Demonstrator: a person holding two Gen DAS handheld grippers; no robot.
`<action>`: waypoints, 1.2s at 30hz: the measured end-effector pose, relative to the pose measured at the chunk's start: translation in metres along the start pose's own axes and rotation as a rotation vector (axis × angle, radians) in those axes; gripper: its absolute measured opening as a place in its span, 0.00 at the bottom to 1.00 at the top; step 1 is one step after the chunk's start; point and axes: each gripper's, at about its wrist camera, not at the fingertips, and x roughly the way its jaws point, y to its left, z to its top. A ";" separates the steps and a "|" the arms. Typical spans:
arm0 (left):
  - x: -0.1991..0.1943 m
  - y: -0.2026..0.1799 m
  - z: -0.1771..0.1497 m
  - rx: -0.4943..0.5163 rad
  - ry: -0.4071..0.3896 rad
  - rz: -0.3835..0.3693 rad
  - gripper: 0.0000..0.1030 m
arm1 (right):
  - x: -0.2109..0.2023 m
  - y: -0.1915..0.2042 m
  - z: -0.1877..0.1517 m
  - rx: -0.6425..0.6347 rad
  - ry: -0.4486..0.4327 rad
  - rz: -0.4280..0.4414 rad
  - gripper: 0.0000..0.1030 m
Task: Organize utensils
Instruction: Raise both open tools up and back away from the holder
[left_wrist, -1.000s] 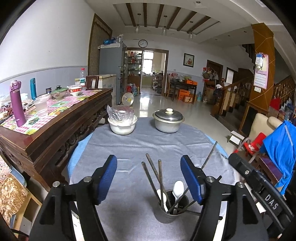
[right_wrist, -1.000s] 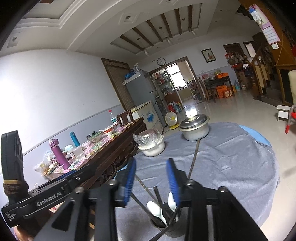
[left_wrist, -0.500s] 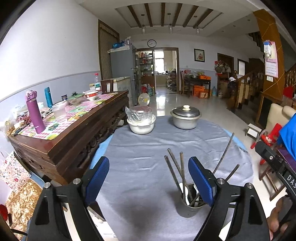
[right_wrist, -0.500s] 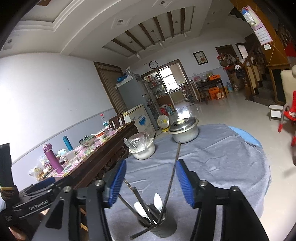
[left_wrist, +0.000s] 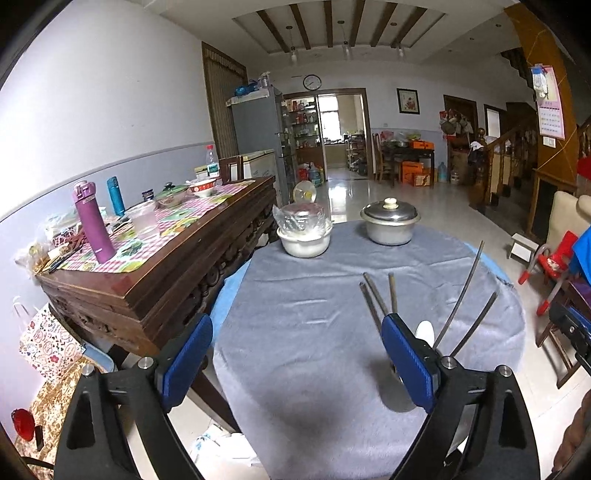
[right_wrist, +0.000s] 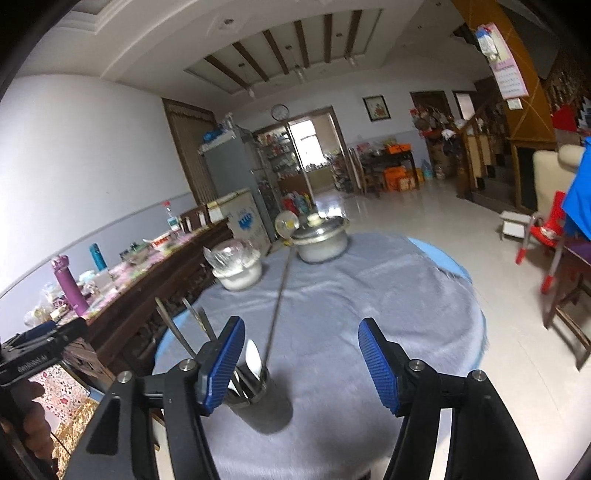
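Observation:
A grey utensil cup (right_wrist: 258, 404) stands near the front of the round table's grey cloth (right_wrist: 369, 295). It holds several dark chopsticks (left_wrist: 375, 299), a white spoon (left_wrist: 424, 328) and one long chopstick (right_wrist: 280, 291). My right gripper (right_wrist: 303, 365) is just behind the cup with its jaws opening. The long chopstick rises in the gap close to the left pad (right_wrist: 223, 363), and no pad touches it. My left gripper (left_wrist: 297, 362) is also opening, with only bare cloth between its pads. Its right finger (left_wrist: 406, 365) hides most of the cup (left_wrist: 400, 400).
A white bowl under plastic wrap (left_wrist: 304, 236) and a lidded metal pot (left_wrist: 389, 225) stand at the table's far side. A dark wooden sideboard (left_wrist: 166, 266) with a purple bottle (left_wrist: 92, 225) runs along the left. A red chair (left_wrist: 550, 266) is on the right.
Both grippers have widened and drawn apart. The cup slid from between the left pads to behind its right finger. In the right view it moved left, and the long chopstick now stands free.

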 end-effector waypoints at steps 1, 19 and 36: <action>0.000 0.001 -0.003 0.001 0.006 0.003 0.90 | -0.002 -0.002 -0.004 0.001 0.011 -0.011 0.65; -0.010 0.001 -0.043 0.039 0.108 0.014 0.91 | -0.034 0.044 -0.058 -0.058 0.106 0.054 0.66; -0.013 0.006 -0.055 0.037 0.138 0.009 0.91 | -0.035 0.063 -0.053 -0.057 0.106 0.014 0.66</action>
